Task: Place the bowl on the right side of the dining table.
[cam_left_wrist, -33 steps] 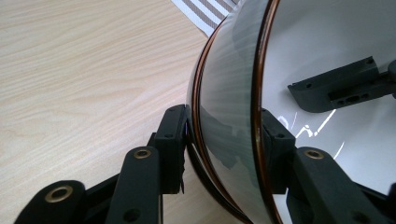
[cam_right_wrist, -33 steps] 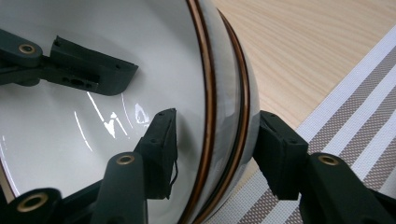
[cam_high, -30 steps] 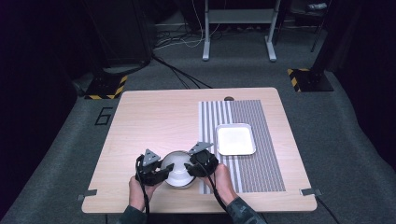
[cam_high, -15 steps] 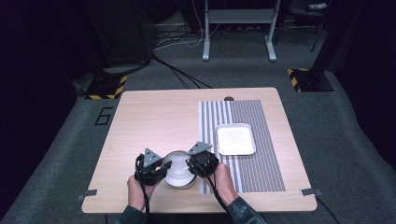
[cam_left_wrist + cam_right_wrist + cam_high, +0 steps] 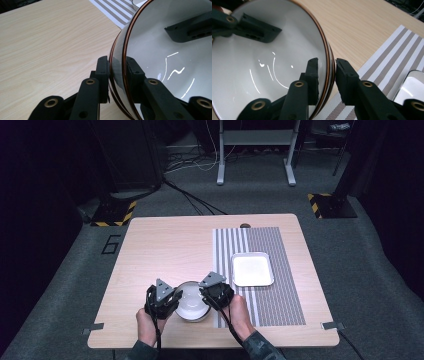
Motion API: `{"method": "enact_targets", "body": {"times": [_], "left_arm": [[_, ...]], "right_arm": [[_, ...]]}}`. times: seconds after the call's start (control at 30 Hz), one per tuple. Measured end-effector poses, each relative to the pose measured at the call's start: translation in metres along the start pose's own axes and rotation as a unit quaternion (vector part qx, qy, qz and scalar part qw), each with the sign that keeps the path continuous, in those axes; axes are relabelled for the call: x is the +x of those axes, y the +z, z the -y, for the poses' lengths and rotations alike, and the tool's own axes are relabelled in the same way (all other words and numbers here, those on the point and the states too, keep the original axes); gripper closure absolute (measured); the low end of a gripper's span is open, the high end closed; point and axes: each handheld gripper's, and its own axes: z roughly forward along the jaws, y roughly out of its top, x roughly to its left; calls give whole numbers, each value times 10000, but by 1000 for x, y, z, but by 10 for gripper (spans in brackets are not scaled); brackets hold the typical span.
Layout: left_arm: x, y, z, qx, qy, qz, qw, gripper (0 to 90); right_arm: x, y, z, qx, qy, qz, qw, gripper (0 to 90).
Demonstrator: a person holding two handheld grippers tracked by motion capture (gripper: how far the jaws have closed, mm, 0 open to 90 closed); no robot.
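Your high view looks forward and down on the whole light wooden table point(image 5: 165, 250) from well back. Each gripper view sits close, facing inward across the glossy white brown-rimmed bowl point(image 5: 162, 62), which all three views share.

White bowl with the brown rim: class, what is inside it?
The white bowl with the brown rim holds no contents, just glare; one jaw of each gripper reaches inside its rim. The table under it is hidden.

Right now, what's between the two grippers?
High view: the white bowl sits between left gripper and right gripper, each clamped on its rim.
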Motion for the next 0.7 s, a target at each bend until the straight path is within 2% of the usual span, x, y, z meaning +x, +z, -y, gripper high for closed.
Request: {"method": "enact_targets", "body": {"times": [0.13,0.23,0.33,0.5,0.7], "left_arm": [[-2,-1,-3,-8,107,-90,9999,773],[-2,-3,-5,-81,106,-111,9998,788],[0,-4,-6,-91,69,-36,9999,805],[1,-5,-7,-71,77,-13,9999,807],[2,-9,-8,-168,54,32,9998,826]], "right_arm": [[0,-2,-2,-10,-44,17,10000,761],[0,-2,-2,-25,-50,67,10000,793],[-2,-4,-4,-136,3,-27,9999,809],[-1,-3,-6,-138,-33,-12,9999,816],[3,-7,-8,-339,-245,139,9990,826]]}}
